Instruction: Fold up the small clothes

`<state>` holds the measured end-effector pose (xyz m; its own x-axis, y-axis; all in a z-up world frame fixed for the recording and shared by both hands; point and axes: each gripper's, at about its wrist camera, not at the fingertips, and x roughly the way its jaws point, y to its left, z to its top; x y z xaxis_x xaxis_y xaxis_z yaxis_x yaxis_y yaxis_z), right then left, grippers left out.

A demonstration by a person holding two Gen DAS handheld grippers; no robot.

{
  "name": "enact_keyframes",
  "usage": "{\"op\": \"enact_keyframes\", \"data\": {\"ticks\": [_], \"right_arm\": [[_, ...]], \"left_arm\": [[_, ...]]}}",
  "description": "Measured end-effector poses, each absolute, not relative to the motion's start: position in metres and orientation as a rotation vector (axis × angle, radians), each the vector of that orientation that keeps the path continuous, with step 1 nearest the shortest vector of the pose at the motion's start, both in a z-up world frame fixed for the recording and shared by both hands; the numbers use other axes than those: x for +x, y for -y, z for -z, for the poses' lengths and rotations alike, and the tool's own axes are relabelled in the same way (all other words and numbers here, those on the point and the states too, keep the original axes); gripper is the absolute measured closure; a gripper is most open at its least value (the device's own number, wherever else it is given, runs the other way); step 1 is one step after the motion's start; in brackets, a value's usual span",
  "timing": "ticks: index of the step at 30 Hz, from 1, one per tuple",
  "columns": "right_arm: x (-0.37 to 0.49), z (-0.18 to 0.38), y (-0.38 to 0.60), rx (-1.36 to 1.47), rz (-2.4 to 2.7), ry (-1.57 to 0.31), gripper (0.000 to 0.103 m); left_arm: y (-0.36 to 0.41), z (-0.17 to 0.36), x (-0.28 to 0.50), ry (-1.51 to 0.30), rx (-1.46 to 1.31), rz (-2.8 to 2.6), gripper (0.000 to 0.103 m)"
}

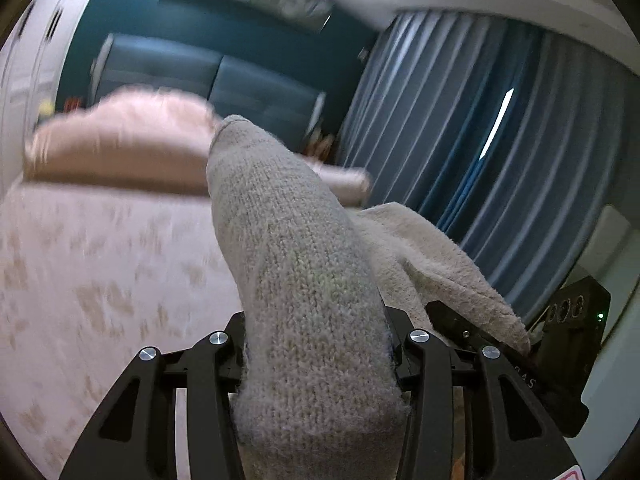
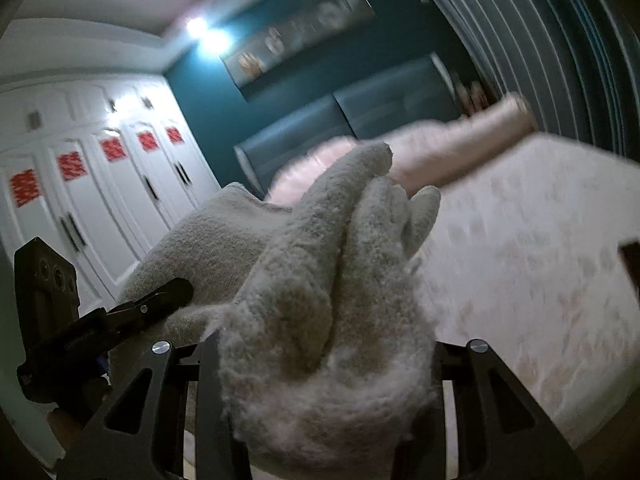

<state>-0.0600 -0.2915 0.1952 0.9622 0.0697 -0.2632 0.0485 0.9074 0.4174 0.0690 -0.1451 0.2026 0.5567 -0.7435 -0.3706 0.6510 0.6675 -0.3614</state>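
Your left gripper has its black fingers closed on the cuff end of a grey knitted sock, pinching the fabric tightly between them so that the tube of the sock stands out forward from the jaws, away from the camera, with its far end pointing toward the far side of the room. Just to the right of it in the left wrist view, a fluffy cream-coloured terry sock drapes over the dark finger of your right gripper, which reaches in from the right edge. In the right wrist view, your right gripper is clamped on a bunched wad of that same fluffy fabric, folded into several thick lobes that rise in front of the lens; the jaws are narrowed onto the bundle. To the left there, your left gripper shows as a black finger lying against the pale cloth. Both socks are held up in the air above a pale pink bedspread with a faint leaf print, which is blurred. A long pink pillow lies across the far end of the bed, with a grey-blue padded headboard beyond it. Pleated blue-grey curtains hang on the right, and white wardrobe doors with red stickers stand on the left.
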Motion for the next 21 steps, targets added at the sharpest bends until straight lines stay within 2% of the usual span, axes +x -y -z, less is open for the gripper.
{"op": "enact_keyframes", "data": {"ticks": [4,10,21], "right_arm": [[-0.072,-0.245,0.261,0.374,-0.062,-0.16,0.068],[-0.071,-0.286,0.221,0.328,-0.142,-0.062,0.068],[-0.029,-0.322,0.165,0.286,-0.253,-0.011,0.067]], "left_arm": [[0.116,-0.256,0.046,-0.368,-0.171,0.834,0.061],[0.072,-0.303,0.035,-0.235,-0.155,0.794,0.061],[0.006,-0.333,0.053,-0.114,-0.172,0.715,0.06]]}}
